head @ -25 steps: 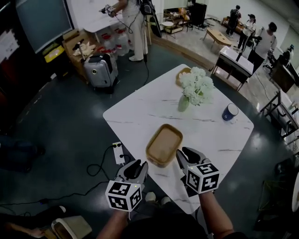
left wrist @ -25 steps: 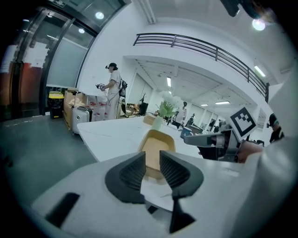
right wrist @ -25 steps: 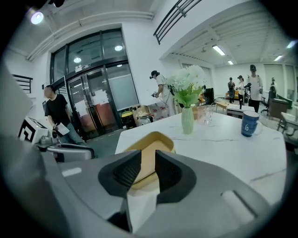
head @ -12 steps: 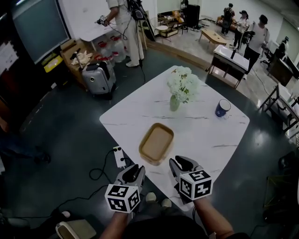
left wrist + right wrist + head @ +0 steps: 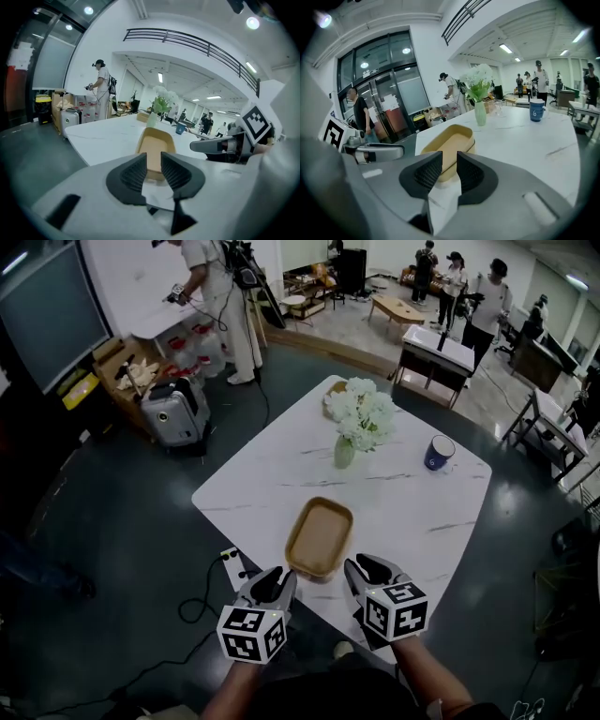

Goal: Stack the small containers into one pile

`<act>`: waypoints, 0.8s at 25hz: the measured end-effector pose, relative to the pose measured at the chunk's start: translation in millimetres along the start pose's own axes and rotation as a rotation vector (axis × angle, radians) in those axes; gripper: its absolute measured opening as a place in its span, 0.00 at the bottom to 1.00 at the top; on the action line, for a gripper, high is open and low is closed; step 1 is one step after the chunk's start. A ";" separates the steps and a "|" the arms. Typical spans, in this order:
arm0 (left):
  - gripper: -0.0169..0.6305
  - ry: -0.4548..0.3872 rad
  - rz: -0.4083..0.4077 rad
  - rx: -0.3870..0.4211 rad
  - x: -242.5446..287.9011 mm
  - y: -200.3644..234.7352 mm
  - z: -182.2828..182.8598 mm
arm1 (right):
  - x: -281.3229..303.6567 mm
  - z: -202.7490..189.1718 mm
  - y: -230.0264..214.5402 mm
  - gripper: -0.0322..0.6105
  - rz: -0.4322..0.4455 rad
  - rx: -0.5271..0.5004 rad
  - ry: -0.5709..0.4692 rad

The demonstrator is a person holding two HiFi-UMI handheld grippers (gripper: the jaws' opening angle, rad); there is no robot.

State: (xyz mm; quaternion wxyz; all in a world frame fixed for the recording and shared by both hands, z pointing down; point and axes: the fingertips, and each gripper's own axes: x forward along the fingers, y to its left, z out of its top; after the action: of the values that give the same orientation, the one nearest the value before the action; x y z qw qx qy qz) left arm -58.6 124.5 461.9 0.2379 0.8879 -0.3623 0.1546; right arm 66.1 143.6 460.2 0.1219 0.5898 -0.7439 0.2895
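A tan rectangular container (image 5: 319,538) sits open side up near the front edge of the white marble table (image 5: 412,512). It also shows as the container (image 5: 154,143) in the left gripper view and the container (image 5: 449,140) in the right gripper view, straight ahead of each pair of jaws. My left gripper (image 5: 279,576) hangs off the table's front corner, just short of the container, open and empty. My right gripper (image 5: 360,568) hovers over the table edge at the container's near right corner, also open with nothing between its pads.
A vase of white flowers (image 5: 359,416) stands mid-table, with a tan object (image 5: 335,388) partly hidden behind it. A blue mug (image 5: 437,453) is at the far right. A power strip (image 5: 232,560) and cable lie on the floor to the left. People stand in the background.
The head view has swung, so the table sits a little farther and to the left. Both grippers hold about the same place near the container, which has not moved.
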 end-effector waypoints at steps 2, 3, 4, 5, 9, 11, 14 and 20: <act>0.16 0.014 -0.030 0.027 -0.4 11.4 6.4 | 7.6 2.9 4.5 0.19 -0.042 0.028 -0.016; 0.16 0.021 -0.044 0.040 -0.1 16.0 8.3 | 10.5 2.7 5.3 0.19 -0.064 0.037 -0.019; 0.16 0.030 -0.058 0.050 1.5 21.9 9.7 | 14.8 2.5 5.7 0.19 -0.087 0.044 -0.019; 0.16 0.039 -0.072 0.054 3.8 28.7 11.0 | 20.0 2.5 6.1 0.19 -0.110 0.052 -0.018; 0.18 0.074 -0.137 0.068 10.1 45.3 14.8 | 33.0 1.7 6.7 0.20 -0.196 0.099 -0.020; 0.19 0.087 -0.177 0.086 13.3 48.4 16.5 | 37.1 2.5 5.6 0.20 -0.238 0.123 -0.027; 0.20 0.113 -0.239 0.125 18.0 51.7 17.6 | 40.8 5.0 0.8 0.21 -0.318 0.165 -0.054; 0.21 0.157 -0.347 0.194 26.9 53.7 19.1 | 36.5 -4.7 -7.5 0.24 -0.467 0.251 -0.086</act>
State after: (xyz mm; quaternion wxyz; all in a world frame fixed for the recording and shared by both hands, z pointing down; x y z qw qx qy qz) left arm -76.6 65.5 474.6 0.2018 0.9409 -0.1680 0.2141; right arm 62.5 115.8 485.3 0.0792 0.7676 -0.5506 0.3182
